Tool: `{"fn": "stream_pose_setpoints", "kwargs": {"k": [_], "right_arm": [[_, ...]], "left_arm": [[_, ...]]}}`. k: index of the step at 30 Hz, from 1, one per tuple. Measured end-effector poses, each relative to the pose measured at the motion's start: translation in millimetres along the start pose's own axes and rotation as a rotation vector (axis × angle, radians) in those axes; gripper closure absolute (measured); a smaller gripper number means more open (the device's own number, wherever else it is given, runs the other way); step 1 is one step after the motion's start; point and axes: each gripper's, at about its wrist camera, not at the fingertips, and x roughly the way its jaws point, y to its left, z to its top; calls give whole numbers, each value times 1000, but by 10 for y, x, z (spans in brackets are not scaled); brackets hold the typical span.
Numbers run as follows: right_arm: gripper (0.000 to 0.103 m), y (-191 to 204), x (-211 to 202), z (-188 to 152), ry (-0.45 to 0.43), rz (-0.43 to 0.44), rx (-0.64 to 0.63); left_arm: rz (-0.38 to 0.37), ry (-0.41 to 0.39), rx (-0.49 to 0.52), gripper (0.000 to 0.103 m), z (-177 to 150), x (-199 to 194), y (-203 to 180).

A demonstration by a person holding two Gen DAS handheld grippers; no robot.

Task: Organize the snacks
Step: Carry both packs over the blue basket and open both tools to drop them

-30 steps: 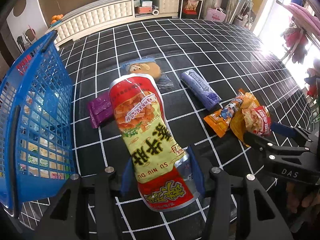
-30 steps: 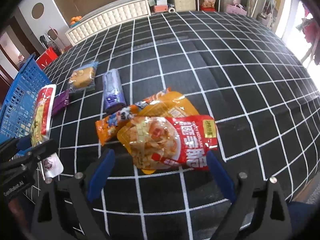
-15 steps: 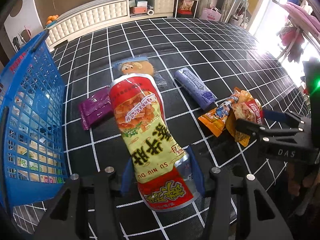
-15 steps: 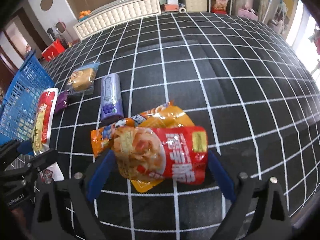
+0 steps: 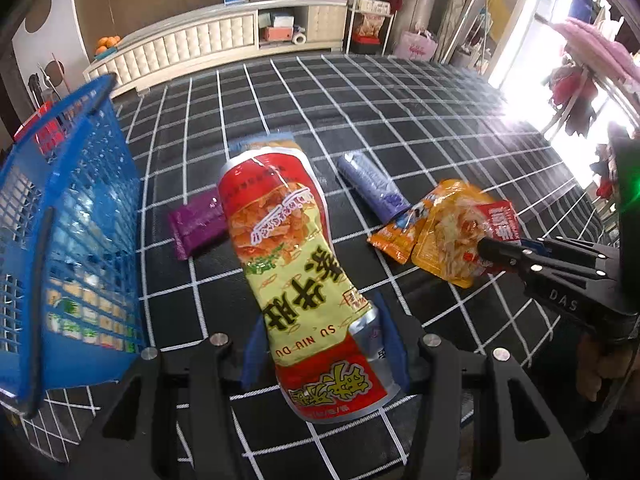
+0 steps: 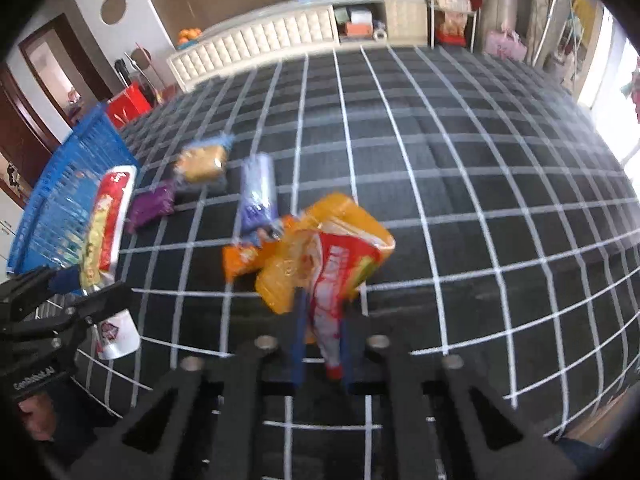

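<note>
1. Looking along the left gripper [image 5: 324,340], its jaws were clenched on one tall red-and-yellow snack bag [image 5: 296,272], held above the black white-gridded surface [image 5: 420,120]. The bag bore large Chinese characters and the Latin letters "SU NIU DU".
2. To its left stood one blue plastic basket [image 5: 68,240], with packaged goods showing through the mesh.
3. On the grid lay one purple packet [image 5: 196,226] just left of the held bag, one lilac tube-shaped pack [image 5: 372,188] to the right, and one small orange packet [image 5: 394,234] beside that. A further packet showed only as a blue-edged strip [image 5: 264,142] behind the held bag's top.
4. At the right edge, the right gripper [image 5: 486,250], marked "DAS", gripped a red-and-orange snack bag [image 5: 456,232]; a hand [image 5: 600,364] held its handle.
5. From the right wrist view, much blurred, the right gripper [image 6: 320,344] had its jaws clamped on the lower edge of that red-and-orange snack bag [image 6: 332,256], which stood upright above the grid; its print could not be read.
6. Behind it lay the small orange packet [image 6: 242,258], the lilac tube-shaped pack [image 6: 258,194], the purple packet [image 6: 152,206] and one packet with a tan cake pictured [image 6: 202,164].
7. Far left, the left gripper [image 6: 86,282] held the tall red-and-yellow snack bag [image 6: 106,232] in front of the blue plastic basket [image 6: 86,152].
</note>
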Motion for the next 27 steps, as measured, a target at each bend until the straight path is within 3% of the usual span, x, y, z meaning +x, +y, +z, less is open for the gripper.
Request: {"fn": "stream_pose_setpoints", "kwargs": {"k": [9, 17, 27], "right_arm": [[94, 487, -597, 249, -133, 67, -73], [94, 1170, -991, 466, -233, 159, -193], [94, 1922, -1069, 582, -250, 250, -317]], "left_arm": [[-12, -139, -15, 55, 60, -741, 166], [22, -249, -40, 55, 41, -1444, 620], [110, -292, -108, 55, -38, -1818, 1303]]}}
